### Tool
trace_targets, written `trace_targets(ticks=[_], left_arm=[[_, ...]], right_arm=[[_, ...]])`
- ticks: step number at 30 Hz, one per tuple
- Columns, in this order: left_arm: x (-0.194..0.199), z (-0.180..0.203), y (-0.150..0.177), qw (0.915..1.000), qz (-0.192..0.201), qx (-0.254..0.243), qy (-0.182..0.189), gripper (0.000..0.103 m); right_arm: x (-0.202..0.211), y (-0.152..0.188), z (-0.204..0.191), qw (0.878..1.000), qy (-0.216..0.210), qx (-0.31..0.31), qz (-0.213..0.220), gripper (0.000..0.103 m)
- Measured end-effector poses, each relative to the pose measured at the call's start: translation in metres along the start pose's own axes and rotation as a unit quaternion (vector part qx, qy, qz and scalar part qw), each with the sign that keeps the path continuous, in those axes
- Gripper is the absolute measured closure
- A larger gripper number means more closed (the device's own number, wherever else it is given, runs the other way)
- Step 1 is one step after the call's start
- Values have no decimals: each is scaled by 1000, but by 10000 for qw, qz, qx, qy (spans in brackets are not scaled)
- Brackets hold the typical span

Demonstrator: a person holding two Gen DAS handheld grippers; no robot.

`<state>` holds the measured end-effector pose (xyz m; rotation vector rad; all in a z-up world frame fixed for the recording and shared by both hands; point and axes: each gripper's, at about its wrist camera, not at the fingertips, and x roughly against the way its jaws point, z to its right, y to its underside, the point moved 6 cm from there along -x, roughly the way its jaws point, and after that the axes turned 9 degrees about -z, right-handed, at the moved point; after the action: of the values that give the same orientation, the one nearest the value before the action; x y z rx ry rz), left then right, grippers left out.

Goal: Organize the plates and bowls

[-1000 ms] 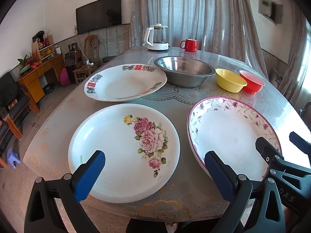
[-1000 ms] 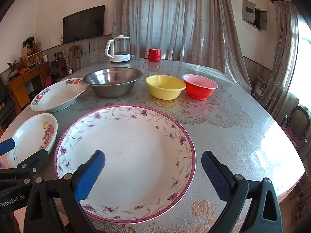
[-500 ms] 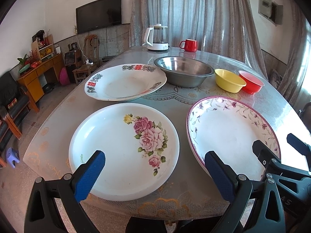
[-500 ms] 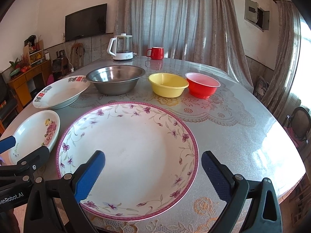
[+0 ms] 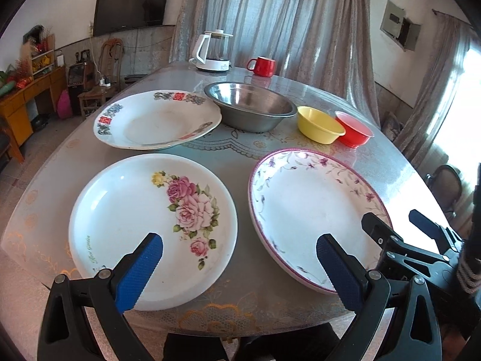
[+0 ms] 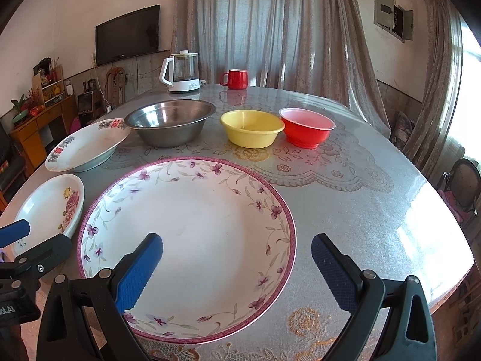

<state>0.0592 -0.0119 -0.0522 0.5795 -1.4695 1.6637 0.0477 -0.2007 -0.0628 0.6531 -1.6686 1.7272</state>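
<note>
Left gripper [image 5: 239, 267] wide open, empty, over white rose-print plate [image 5: 150, 225]. Right gripper [image 6: 237, 266] likewise, over purple-rimmed floral plate [image 6: 192, 240]. Steel bowl [image 6: 170, 126] at 11 o'clock, yellow plastic bowl [image 6: 252, 128] and red plastic bowl [image 6: 306, 126] at 12–1.

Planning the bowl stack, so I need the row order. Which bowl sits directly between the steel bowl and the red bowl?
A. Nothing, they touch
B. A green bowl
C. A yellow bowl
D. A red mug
C: the yellow bowl stands between the steel bowl and the red bowl in the right wrist view.
</note>
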Motion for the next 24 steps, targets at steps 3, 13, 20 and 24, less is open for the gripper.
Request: trace_targets(ticks=[3,13,20,24], left_arm=[[6,12,-3,9993,75,-237,288,0],[-1,44,21,9895,-427,-1020,929,40],[-14,53,28,9866,-683,-1216,842,51],[-13,51,30,9874,-650,-1194,805,55]], right_arm=[[-3,-1,15,9997,-104,-185,-122,3],[-17,12,65,9926,-629,-879,-549,49],[-25,14,61,9911,-852,-798,-632,73],[-29,16,54,9909,-971,-653,-661,74]])
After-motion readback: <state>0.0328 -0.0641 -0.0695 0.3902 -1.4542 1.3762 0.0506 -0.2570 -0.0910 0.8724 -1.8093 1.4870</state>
